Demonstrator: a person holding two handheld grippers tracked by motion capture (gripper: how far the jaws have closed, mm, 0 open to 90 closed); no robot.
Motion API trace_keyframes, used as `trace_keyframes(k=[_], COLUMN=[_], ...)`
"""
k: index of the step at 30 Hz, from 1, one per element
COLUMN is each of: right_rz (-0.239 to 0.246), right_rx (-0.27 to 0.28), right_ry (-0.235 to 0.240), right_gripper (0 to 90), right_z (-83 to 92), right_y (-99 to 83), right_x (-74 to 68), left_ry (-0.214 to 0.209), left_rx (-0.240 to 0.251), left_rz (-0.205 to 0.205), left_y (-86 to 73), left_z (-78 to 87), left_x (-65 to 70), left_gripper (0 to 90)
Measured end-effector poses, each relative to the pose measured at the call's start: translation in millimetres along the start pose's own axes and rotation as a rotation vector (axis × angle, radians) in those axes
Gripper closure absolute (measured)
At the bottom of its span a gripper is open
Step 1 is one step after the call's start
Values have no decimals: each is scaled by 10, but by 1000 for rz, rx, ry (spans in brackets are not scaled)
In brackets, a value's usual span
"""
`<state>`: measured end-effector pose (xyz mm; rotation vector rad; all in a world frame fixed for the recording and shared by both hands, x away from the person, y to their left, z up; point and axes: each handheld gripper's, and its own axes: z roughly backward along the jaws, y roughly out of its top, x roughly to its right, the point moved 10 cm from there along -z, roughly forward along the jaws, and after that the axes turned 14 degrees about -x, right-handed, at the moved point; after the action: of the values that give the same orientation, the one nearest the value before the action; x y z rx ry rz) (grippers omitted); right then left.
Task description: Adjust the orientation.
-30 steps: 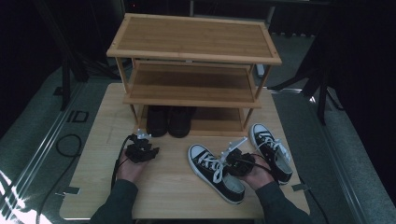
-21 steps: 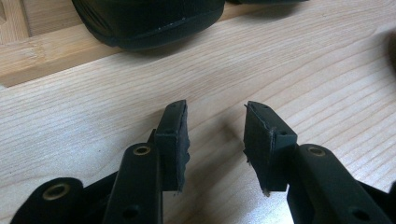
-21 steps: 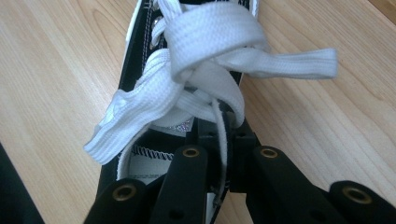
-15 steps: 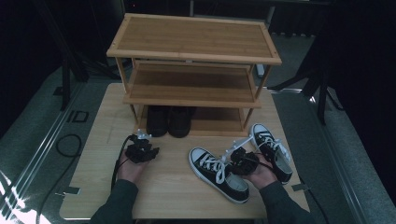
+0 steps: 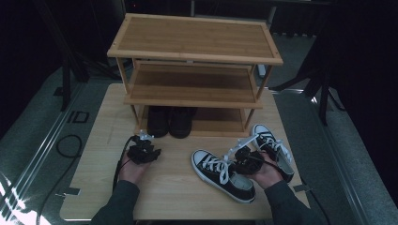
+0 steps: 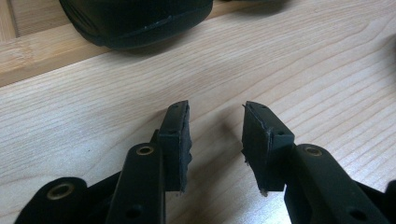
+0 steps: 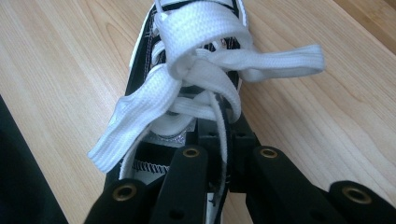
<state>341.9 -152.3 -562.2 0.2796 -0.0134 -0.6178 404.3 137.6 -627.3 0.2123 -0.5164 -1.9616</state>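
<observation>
a dark room surrounds a pale wooden table (image 5: 98,140) with a three-shelf bamboo rack (image 5: 195,51) at its far side; a pair of black shoes (image 5: 171,122) sits on the bottom shelf.

the right gripper (image 5: 245,158), held in the person's right hand (image 5: 267,171), sits over the tongue area of the near sneaker (image 5: 223,174) — a black low-top with white toe cap and laces. in the right gripper view its jaws are drawn together on the shoe's tongue (image 7: 219,140) just behind the white lace bow (image 7: 196,70), with almost no gap between the pads. that sneaker lies on the table with its long axis running diagonally, toe toward the far left and heel toward the near right. the second sneaker (image 5: 274,150) lies just beside it on the right, toe pointing toward the rack, close to the table's right edge.

the left gripper (image 5: 142,152), in the left hand (image 5: 132,171), rests low over bare table well apart from the sneakers. in the left gripper view its jaws stand parted with a clear gap and nothing between them — one black shoe's toe (image 6: 135,21) lies ahead. bare wood lies between the two grippers and along the near edge.
</observation>
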Motion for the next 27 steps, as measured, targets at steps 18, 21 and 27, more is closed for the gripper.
trace_keyframes(k=[18, 21, 27], right_rz=[4, 0, -14], right_rx=[39, 52, 71], right_ry=[19, 21, 15], right_gripper=[882, 882, 883], right_z=[252, 307, 409], right_y=[49, 56, 58], right_x=[38, 52, 92], left_ry=[-1, -6, -8], left_rx=[12, 13, 31], left_rz=[-36, -45, -60], left_y=[69, 84, 158], left_z=[45, 46, 116], left_x=[99, 131, 167], left_gripper=[613, 614, 625])
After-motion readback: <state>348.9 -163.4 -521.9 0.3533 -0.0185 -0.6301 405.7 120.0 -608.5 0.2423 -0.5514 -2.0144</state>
